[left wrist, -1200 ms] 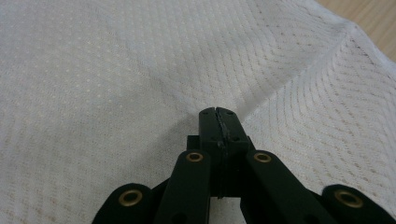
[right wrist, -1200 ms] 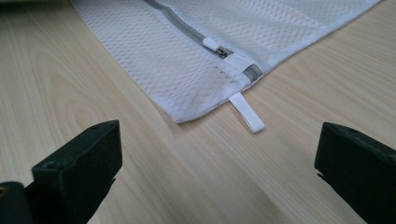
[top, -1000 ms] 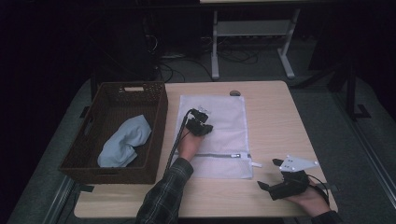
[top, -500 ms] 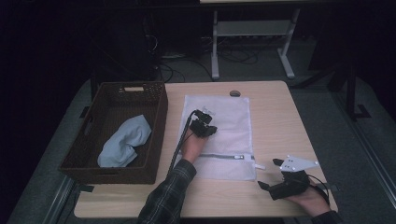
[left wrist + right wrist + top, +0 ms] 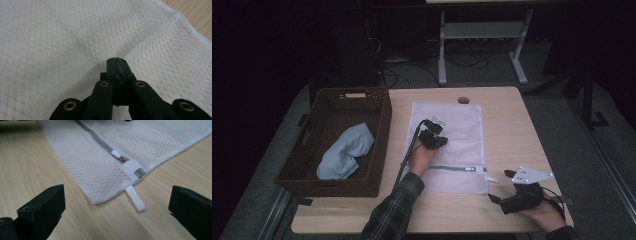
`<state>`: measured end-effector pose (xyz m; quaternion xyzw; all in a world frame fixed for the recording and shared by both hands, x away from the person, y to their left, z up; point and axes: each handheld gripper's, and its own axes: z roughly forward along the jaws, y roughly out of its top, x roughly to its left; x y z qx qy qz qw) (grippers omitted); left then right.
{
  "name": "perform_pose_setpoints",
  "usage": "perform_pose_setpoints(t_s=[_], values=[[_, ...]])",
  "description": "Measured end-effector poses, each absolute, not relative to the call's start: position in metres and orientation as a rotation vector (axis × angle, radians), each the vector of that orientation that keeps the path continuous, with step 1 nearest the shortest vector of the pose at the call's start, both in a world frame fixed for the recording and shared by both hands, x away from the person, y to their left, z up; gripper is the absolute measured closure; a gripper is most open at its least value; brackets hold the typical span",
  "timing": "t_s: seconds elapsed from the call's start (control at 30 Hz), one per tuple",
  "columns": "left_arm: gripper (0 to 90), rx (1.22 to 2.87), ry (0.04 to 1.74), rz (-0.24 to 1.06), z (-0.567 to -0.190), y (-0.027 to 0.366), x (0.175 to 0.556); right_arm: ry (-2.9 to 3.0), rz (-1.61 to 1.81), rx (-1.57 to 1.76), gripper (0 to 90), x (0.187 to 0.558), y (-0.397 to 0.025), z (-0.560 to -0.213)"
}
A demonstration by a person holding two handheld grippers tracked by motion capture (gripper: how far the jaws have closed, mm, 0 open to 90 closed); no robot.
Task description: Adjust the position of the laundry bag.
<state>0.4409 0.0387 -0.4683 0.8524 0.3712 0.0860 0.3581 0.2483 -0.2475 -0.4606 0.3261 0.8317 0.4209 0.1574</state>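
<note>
A white mesh laundry bag (image 5: pixel 452 130) lies flat in the middle of the table, with a grey zip (image 5: pixel 457 168) across its near end. My left gripper (image 5: pixel 432 136) rests on the bag's middle. Its jaws are shut on a pinch of the mesh (image 5: pixel 116 60), and a fold (image 5: pixel 150 37) runs away from the tips. My right gripper (image 5: pixel 502 187) stands open on the table at the bag's near right corner. It faces the white zip pull (image 5: pixel 117 153) and the loop tab (image 5: pixel 135 198), touching neither.
A dark wicker basket (image 5: pixel 382 135) stands at the left of the table with a light blue cloth (image 5: pixel 344 150) inside. A small dark round disc (image 5: pixel 463 100) sits in the tabletop beyond the bag. Bare wood (image 5: pixel 517 130) lies to the right of the bag.
My left gripper has shifted slightly right and nearer on the bag. The right gripper has stayed still.
</note>
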Motion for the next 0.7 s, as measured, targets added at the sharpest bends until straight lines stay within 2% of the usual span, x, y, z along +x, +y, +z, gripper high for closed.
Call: perform_pose_setpoints(t_s=[0.7], values=[[90.0, 2.191, 0.925, 0.181, -0.470, -0.003, 0.441, 2.376, 1.218, 0.932, 0.3, 0.248, -0.248, -0.459]])
